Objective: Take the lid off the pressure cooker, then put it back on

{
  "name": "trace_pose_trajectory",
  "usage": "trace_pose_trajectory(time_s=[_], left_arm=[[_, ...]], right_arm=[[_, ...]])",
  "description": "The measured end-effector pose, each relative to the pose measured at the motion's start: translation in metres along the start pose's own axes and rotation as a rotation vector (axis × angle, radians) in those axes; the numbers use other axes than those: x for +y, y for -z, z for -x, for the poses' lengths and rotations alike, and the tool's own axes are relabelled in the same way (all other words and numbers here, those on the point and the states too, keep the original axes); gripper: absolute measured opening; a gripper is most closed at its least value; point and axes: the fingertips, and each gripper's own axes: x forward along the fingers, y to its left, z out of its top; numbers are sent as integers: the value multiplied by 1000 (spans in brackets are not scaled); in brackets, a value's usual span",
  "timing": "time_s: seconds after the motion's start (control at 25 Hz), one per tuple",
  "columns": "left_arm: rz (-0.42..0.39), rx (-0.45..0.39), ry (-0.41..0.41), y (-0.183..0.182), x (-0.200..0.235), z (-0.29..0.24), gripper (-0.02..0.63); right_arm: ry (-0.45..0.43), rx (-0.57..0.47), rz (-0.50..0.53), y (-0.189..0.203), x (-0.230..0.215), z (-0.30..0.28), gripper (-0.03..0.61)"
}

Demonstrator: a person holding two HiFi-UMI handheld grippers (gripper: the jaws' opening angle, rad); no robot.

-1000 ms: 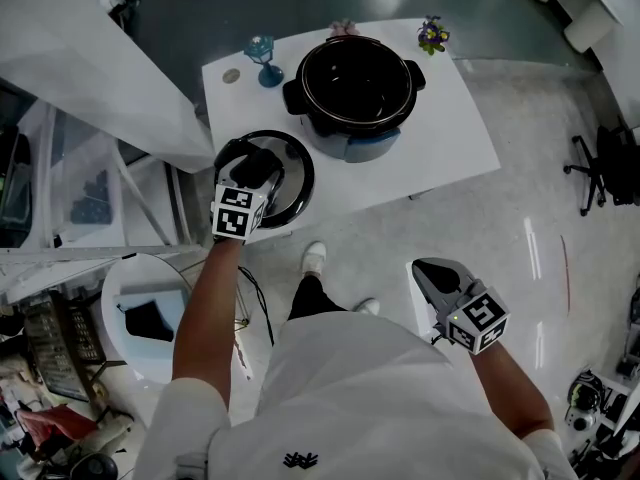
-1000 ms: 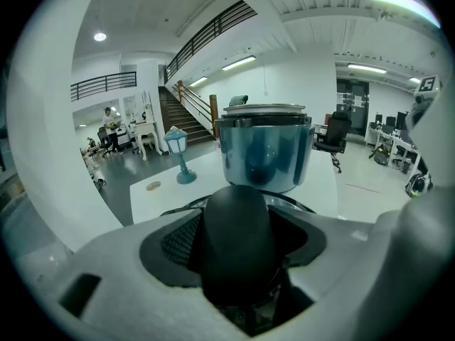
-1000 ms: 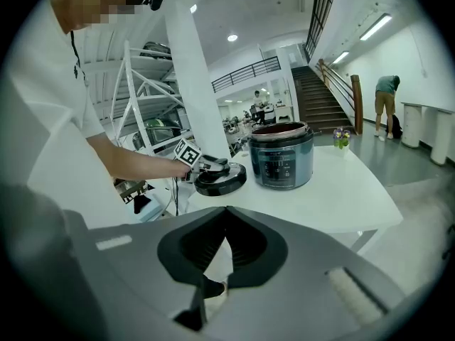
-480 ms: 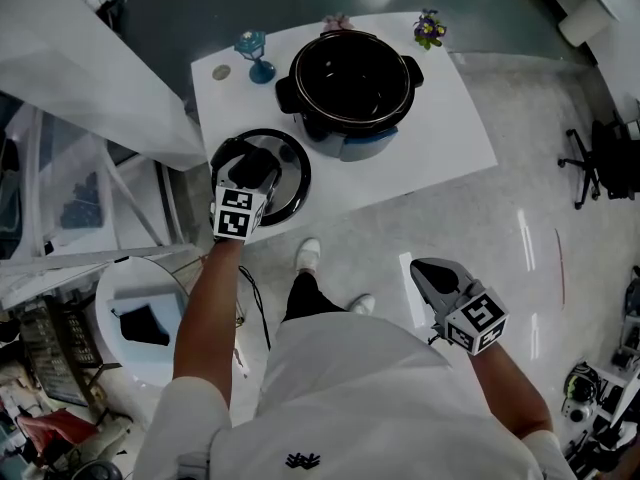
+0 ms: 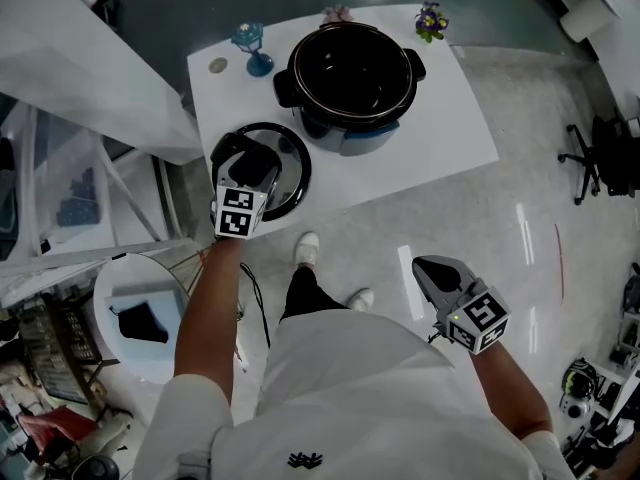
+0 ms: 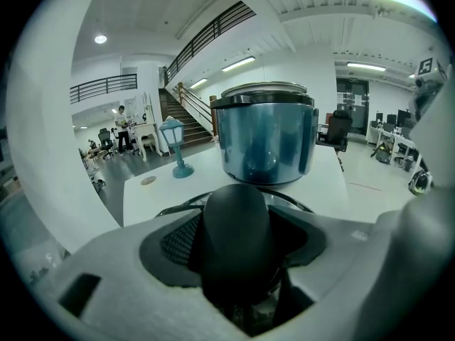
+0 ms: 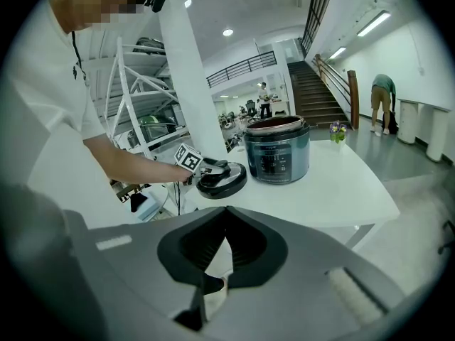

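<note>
Here the left claw (image 5: 255,165) is clamped wide on the black knob (image 6: 235,222) of the lid (image 5: 291,174). The lid lies on the surface (image 5: 440,138), near-left of the open pressure cooker (image 5: 352,73). The right claw (image 7: 222,244) is closed and empty, off the surface.

Lid (image 5: 290,175) | lowered a little with left gripper (image 5: 250,160), now nearer table (image 5: 450,118) surface | slightly farther from pressure cooker (image 5: 350,68) in head view
</note>
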Motion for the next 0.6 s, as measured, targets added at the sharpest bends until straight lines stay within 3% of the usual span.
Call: trace_pose_trajectory(time_s=[0.6], left_arm=[[11,-19,-4,0,-1,1,291]], right_arm=[[-8,-6,-5,3,0,-2,14]])
